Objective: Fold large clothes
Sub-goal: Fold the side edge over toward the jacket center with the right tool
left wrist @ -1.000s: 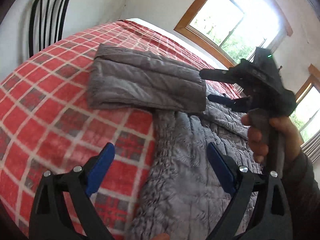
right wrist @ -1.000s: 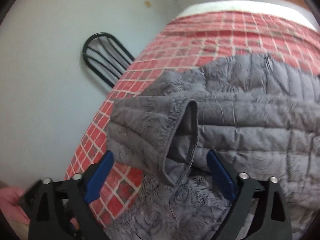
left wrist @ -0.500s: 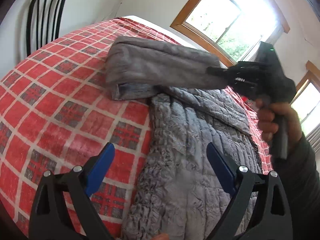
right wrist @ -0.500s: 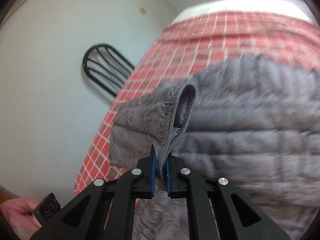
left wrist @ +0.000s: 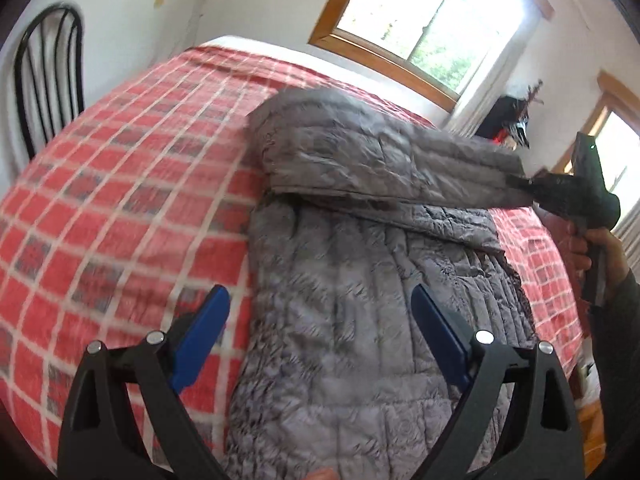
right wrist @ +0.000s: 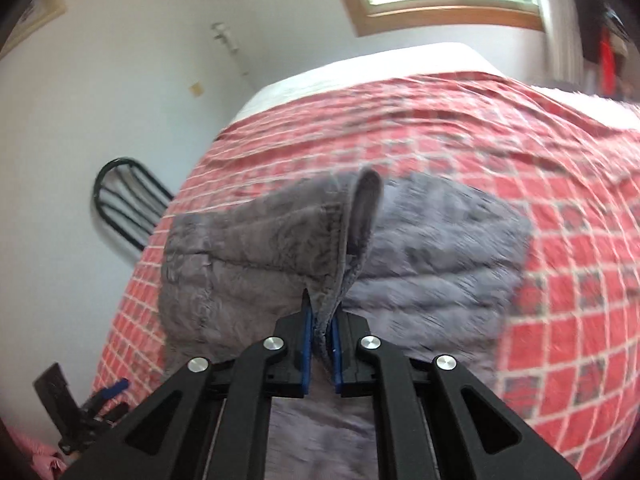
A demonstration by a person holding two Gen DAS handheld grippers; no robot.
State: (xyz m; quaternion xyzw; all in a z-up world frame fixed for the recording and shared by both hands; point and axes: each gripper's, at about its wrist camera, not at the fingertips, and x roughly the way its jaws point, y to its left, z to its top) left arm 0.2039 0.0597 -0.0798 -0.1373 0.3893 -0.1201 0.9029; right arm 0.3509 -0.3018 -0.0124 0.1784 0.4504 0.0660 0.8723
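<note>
The big grey puffy jacket is lying on the red checked bed. The right gripper is pinching the sleeve cuff, with its jaws clamped tight on it. The left gripper is waiting above the jacket, jaws wide apart. The jacket is looking soft, light and floppy, maybe a bit slippery, so edges and cuffs are probably the best places to grab.

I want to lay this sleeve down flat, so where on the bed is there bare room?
Bare red plaid bedspread lies between the grey quilted jacket and the black metal chair, and toward the white sheet at the head. The middle is crowded: the right hand-held gripper holds the sleeve cuff over the jacket.
</note>
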